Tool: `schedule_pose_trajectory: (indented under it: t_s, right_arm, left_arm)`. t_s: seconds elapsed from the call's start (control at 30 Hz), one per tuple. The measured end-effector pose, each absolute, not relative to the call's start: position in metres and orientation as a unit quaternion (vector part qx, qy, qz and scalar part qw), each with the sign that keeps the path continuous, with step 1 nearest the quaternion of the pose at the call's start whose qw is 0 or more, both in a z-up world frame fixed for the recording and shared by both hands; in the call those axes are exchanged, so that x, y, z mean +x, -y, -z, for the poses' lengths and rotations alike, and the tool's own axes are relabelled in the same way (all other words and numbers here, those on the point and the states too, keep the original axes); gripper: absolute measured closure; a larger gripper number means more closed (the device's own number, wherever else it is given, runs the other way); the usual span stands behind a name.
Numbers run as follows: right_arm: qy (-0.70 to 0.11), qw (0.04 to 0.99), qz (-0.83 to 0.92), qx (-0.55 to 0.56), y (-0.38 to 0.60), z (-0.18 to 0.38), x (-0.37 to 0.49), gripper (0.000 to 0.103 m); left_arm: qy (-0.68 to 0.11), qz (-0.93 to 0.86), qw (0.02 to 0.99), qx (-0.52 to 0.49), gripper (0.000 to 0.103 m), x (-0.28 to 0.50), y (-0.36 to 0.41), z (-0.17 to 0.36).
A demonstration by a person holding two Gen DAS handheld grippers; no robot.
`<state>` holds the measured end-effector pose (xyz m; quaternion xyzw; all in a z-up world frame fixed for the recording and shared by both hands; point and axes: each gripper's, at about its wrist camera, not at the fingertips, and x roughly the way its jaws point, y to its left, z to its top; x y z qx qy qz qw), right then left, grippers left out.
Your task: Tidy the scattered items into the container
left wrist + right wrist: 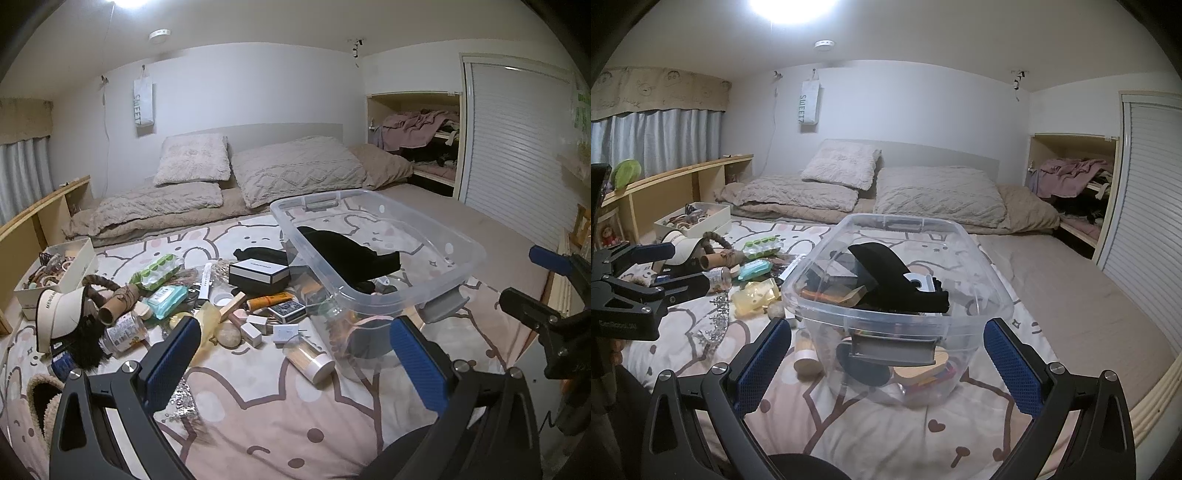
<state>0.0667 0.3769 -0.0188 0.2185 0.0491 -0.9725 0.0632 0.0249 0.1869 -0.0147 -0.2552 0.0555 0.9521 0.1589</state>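
A clear plastic bin (pixel 436 236) (pixel 827 258) sits on the patterned bedspread, with a black cloth (pixel 347 251) (pixel 886 273) inside. Scattered items lie left of it: a black-and-white box (pixel 258 275), a teal wipes pack (pixel 166 297) (pixel 757 268), a cardboard tube (pixel 114 304), a white visor (pixel 59 314), a round cylinder (pixel 310 360), a silver tiara (pixel 718 326). My left gripper (pixel 295 354) is open and empty, above the bedspread before the pile. My right gripper (pixel 886 354) is open and empty, facing the bin's near end.
A white box of bracelets (pixel 55 269) stands at the bed's left edge by a wooden shelf (pixel 676 181). Pillows (pixel 295 166) lie at the head. A slatted closet door (pixel 1152 221) is at right. A fuzzy slipper (pixel 40 398) lies near left.
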Motion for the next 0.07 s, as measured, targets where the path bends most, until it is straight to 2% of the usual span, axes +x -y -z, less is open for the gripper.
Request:
schedule_pose_trajectory:
  t_s: [0.07]
  right_arm:
    - [-0.049, 0.064, 0.972, 0.219, -0.376, 0.0191, 0.0668, 0.0]
  left_arm:
    - [-0.057, -0.952, 0.158, -0.254, 0.0, 0.025, -0.1878, 0.0153]
